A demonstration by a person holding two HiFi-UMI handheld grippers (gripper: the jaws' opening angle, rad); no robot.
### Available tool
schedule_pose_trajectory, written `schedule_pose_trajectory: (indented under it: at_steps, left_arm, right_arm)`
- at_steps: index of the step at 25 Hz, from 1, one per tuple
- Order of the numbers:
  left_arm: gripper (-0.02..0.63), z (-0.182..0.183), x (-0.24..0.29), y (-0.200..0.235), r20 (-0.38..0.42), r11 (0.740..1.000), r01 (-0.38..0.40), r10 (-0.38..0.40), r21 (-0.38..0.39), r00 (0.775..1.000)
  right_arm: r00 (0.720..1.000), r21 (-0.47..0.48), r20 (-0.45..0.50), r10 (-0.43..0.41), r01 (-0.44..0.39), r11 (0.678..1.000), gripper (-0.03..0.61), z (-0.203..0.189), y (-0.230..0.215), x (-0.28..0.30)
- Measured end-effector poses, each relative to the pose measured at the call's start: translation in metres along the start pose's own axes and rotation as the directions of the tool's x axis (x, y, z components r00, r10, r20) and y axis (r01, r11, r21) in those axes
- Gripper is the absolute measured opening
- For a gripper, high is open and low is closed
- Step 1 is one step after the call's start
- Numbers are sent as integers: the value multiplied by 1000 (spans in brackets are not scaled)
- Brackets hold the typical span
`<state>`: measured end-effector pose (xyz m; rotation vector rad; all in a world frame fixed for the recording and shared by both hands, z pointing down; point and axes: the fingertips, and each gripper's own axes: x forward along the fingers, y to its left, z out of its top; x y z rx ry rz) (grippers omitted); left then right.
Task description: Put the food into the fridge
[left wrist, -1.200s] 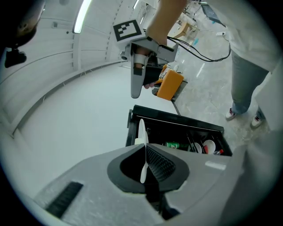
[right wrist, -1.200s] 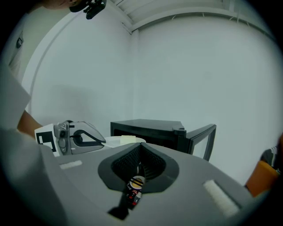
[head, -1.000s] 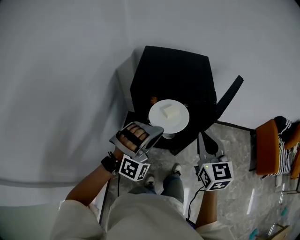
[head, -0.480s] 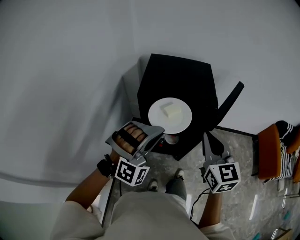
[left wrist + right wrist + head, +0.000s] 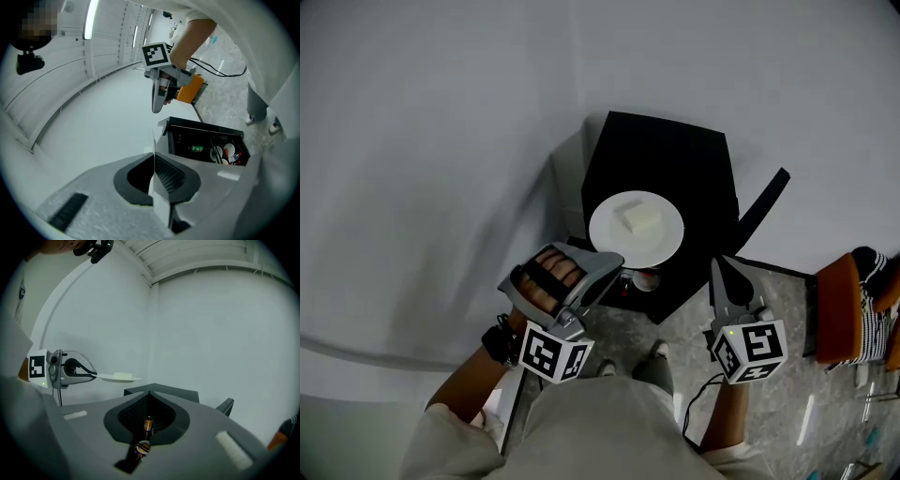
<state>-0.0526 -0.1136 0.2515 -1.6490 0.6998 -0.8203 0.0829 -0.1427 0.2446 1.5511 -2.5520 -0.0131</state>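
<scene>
Jaws of left gripper pinch the plate, now raised higher.

I see a plain white wall filling most of the head view, w/ grey speckled stone floor at bottom right. An orange chair sits on that floor at the far right edge, w/ a black-and-white striped cloth draped on it. Left gripper view gives me a white slatted ceiling w/ a lit strip light. Right gripper view shows a small brown bottle low at centre, can't tell what it's standing on.
</scene>
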Motion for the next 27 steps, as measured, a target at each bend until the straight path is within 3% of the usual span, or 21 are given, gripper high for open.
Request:
schedule_pose_trajectory:
  at_steps: [4, 27]
  left_arm:
    - [12, 3, -15, 19, -6, 1000, -4, 4, 17, 1000]
    - [12, 11, -6, 6, 1, 1000, 29, -29, 4, 1000]
  right_arm:
    - [1000, -19, 1, 2, -2, 1000, 6, 18, 13, -9]
    - [1000, -11, -23, -9, 9, 1000, 6, 3, 9, -11]
